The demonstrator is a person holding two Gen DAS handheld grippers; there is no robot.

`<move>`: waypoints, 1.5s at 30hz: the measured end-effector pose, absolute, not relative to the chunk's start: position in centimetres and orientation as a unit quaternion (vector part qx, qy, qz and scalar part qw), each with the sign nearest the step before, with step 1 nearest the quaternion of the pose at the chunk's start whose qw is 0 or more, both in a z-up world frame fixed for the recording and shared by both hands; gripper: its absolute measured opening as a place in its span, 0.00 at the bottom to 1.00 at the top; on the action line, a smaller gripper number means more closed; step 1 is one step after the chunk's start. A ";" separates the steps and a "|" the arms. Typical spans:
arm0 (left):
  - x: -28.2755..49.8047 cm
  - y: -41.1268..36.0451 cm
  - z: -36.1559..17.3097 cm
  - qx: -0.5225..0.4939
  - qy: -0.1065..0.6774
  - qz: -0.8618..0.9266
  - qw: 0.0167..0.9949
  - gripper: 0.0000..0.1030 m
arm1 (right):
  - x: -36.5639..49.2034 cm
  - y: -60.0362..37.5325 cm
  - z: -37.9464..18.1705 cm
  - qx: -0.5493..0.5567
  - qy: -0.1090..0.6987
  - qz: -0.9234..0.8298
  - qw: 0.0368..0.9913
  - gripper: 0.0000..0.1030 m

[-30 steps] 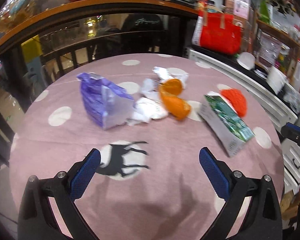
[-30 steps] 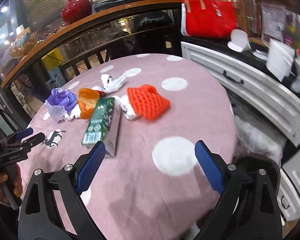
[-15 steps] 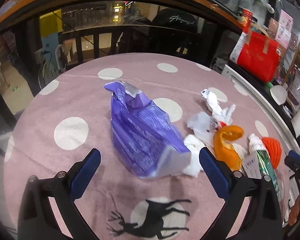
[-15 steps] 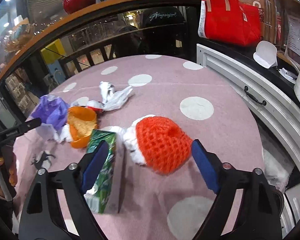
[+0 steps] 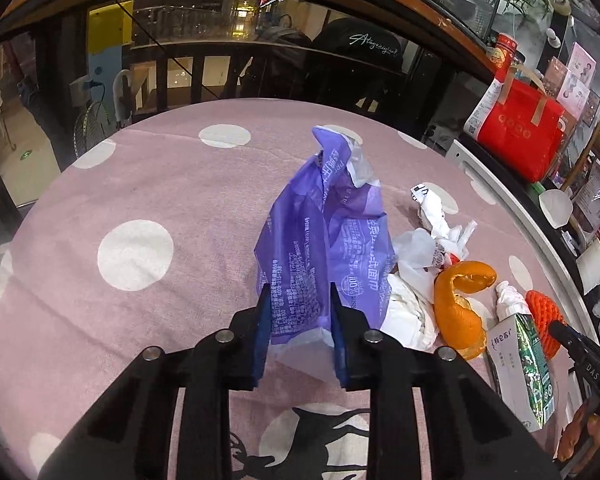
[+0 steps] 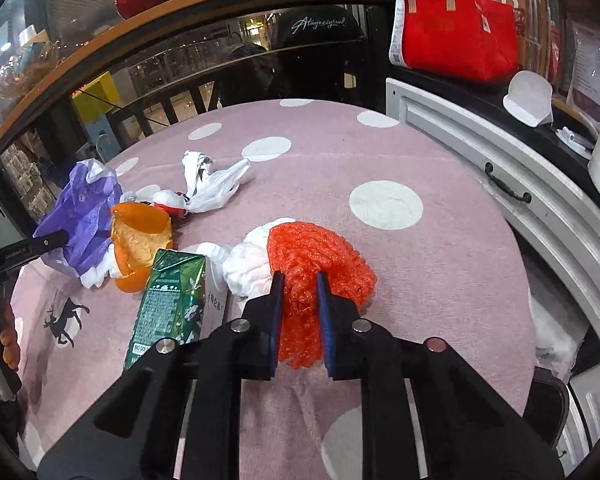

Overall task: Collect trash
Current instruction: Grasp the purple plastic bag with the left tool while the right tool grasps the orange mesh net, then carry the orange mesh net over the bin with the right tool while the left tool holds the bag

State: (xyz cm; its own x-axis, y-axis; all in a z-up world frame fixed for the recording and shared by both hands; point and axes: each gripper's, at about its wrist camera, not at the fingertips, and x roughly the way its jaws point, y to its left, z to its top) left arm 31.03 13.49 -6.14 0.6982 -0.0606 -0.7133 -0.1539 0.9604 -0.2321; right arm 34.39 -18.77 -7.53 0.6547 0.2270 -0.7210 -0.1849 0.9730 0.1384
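Note:
My left gripper [image 5: 299,316] is shut on the near end of a crumpled purple plastic bag [image 5: 332,232] that stands up on the pink dotted tablecloth [image 5: 160,184]. My right gripper [image 6: 300,304] is shut on an orange-red foam fruit net [image 6: 320,252]. Between them lie orange peel [image 5: 460,304], a green carton [image 5: 528,364], white crumpled tissues [image 5: 408,312] and a white plastic wrapper [image 5: 436,216]. The same bag [image 6: 84,216], peel [image 6: 140,240], carton [image 6: 172,300] and wrapper [image 6: 208,180] show in the right wrist view.
A white drawer cabinet [image 6: 520,184] runs along the table's right side with a red bag [image 6: 456,20] on top. A dark railing and glass [image 5: 220,64] stand behind the table. A black stool [image 6: 548,400] is at the lower right.
Both grippers moved forward and closed: the left on the purple bag, the right on the orange-red net. Both were open before.

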 end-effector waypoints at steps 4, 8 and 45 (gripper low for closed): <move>29.8 14.0 -5.2 -0.143 0.372 0.028 0.917 0.18 | 33.2 -19.2 -6.8 0.033 0.389 0.113 0.914 0.16; 27.9 14.1 -3.9 -0.140 0.349 0.024 0.926 0.16 | 31.8 -19.5 -5.9 0.032 0.377 0.110 0.919 0.16; 16.4 0.5 0.7 -0.088 0.276 -0.146 0.946 0.16 | 15.6 -28.8 -2.5 0.075 0.334 0.044 0.938 0.16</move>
State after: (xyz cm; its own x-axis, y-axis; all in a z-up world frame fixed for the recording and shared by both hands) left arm 16.36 0.53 0.67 0.8052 -0.3257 -0.4955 0.2285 0.9416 -0.2474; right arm 15.61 -28.83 -2.47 0.7724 0.1324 -0.6212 -0.0321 0.9849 0.1700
